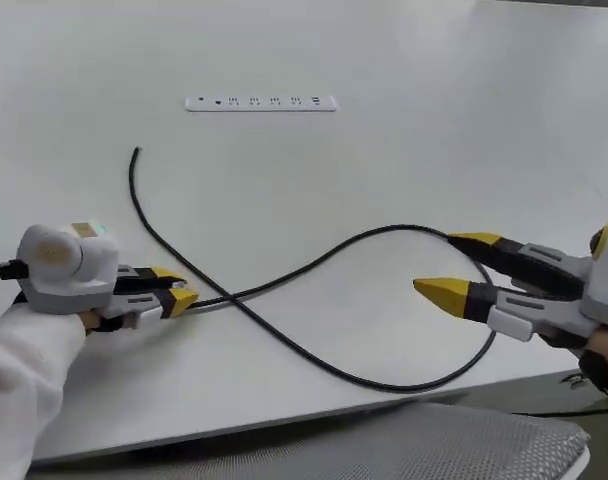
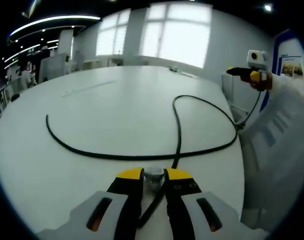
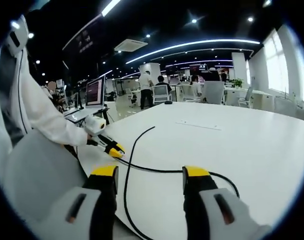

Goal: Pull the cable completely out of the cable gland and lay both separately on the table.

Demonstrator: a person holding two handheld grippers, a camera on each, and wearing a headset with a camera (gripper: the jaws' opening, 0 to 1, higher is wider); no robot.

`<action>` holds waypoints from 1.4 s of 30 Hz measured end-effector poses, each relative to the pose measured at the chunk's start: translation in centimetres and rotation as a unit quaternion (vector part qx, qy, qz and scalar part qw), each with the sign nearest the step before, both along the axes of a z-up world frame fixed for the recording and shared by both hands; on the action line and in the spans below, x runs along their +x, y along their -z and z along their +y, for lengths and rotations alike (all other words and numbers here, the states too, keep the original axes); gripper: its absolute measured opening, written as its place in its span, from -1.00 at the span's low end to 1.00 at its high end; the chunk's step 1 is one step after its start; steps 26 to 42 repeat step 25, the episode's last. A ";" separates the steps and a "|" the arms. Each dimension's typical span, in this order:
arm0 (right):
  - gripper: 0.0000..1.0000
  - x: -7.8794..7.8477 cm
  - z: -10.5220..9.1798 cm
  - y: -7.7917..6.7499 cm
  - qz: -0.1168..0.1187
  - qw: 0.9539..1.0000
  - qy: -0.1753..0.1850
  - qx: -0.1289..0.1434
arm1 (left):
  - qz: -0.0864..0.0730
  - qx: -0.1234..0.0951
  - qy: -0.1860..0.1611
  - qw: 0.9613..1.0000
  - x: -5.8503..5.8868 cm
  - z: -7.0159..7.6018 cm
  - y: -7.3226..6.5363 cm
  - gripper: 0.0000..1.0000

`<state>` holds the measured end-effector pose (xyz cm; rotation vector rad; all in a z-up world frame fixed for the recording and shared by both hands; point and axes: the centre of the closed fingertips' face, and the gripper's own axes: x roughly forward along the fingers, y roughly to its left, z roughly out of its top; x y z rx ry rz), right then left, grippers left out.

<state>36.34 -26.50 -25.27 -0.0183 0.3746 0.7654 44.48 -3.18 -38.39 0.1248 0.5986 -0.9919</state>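
Black cable (image 1: pixel 284 272) is laid in a crossing loop on the white surface (image 1: pixel 434 130), with one end lying free near a power strip (image 1: pixel 261 102) and the other run to the left gripper (image 1: pixel 182 292). A small grey cable gland (image 2: pixel 153 173) is seen clamped between that gripper's jaws, with the cable passing back between them; whether the cable is threaded through it cannot be told. The right gripper (image 1: pixel 437 262) is held over the loop's near-right bend, jaws wide apart, nothing gripped.
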 end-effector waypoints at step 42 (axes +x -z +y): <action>0.51 -5.5 -0.9 2.5 0.141 0.989 0.006 -0.035 | 0.047 -0.001 -0.117 0.992 -10.5 10.8 -12.5 0.52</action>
